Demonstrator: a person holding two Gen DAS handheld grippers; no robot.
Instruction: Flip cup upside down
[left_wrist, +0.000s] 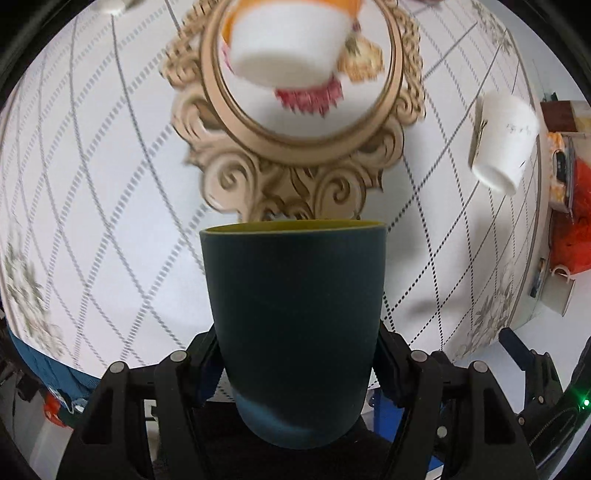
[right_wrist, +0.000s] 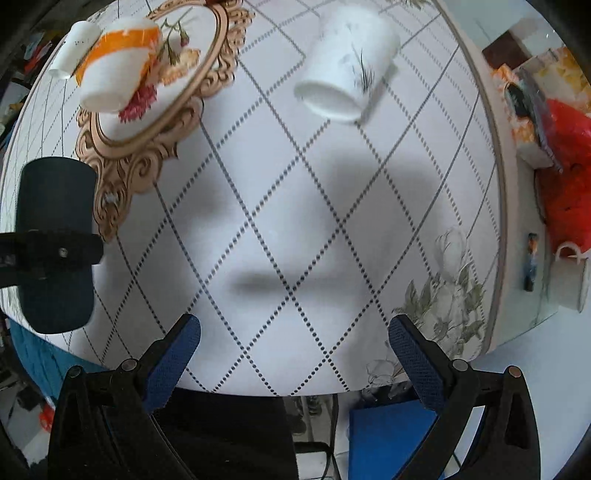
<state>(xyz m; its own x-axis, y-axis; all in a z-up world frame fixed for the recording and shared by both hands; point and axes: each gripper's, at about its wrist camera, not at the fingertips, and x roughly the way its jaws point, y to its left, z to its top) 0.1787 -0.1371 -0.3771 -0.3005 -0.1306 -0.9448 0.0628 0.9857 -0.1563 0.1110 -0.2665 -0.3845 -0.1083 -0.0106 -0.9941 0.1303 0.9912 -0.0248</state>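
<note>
My left gripper (left_wrist: 295, 363) is shut on a dark teal cup (left_wrist: 293, 317) with a yellow-green inside. It holds the cup above the table, the open rim pointing away from the camera. In the right wrist view the same cup (right_wrist: 55, 199) shows at the far left, clamped by the left gripper's fingers (right_wrist: 55, 251). My right gripper (right_wrist: 295, 343) is open and empty above the near part of the table (right_wrist: 295, 206).
An ornate tan tray (left_wrist: 295, 162) carries a white and orange cup (left_wrist: 291, 40). A white mug (left_wrist: 502, 140) stands upside down to the right. The same mug shows in the right wrist view (right_wrist: 347, 62). A small white bottle (right_wrist: 74, 48) lies far left. Red clutter (right_wrist: 561, 177) sits beyond the table's right edge.
</note>
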